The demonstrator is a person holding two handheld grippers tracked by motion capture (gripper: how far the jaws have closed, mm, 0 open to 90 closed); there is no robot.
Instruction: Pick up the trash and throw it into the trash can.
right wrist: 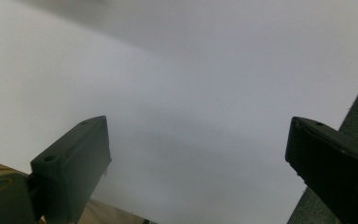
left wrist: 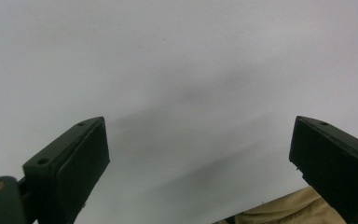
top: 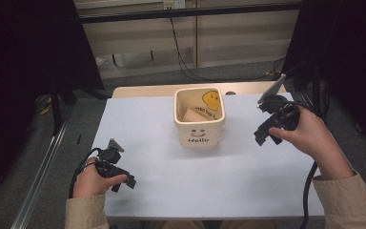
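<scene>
A cream square container [top: 199,129] with a smiley face and the word "Hello" on its front stands at the middle of the white table top [top: 162,171]; a tan piece and a yellow smiley card lie inside it. My left gripper [top: 124,182] rests low near the front left, open, with bare white surface between its jaws [left wrist: 200,154]. My right gripper [top: 266,136] hovers to the right of the container, open, nothing between its jaws [right wrist: 198,158].
A beige sleeve [left wrist: 279,212] shows at the bottom of the left gripper view. Black curtains hang at both sides, cables run along the floor behind the table, and a metal rail [top: 43,176] lies left of the table.
</scene>
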